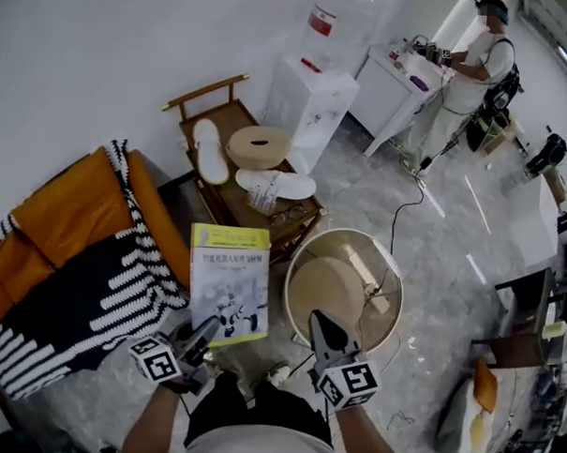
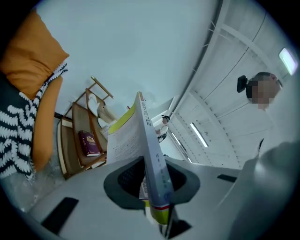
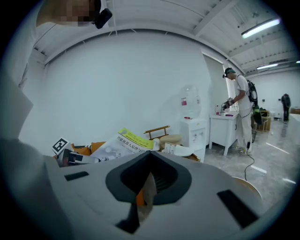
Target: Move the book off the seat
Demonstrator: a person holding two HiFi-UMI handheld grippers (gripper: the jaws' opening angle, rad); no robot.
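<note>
Left gripper [image 2: 147,164]: jaws clamped on the lower edge of the book [image 1: 228,282]; the gripped part is hidden between them.
Right gripper [image 3: 149,157]: jaws together. A thin pale and orange sliver shows in the slit, too small to identify.
Book: held upright in the air, cover facing the head camera, clear of the seat, between the orange armchair [image 1: 59,220] and the round beige table [image 1: 342,284].
Armchair: partly covered by a black-and-white striped blanket [image 1: 83,297] and cut off at the left edge.
Wooden rack [image 1: 227,125]: behind the book, holding white slippers [image 1: 209,150].
Person [image 1: 478,60]: far right, standing at a white table.
</note>
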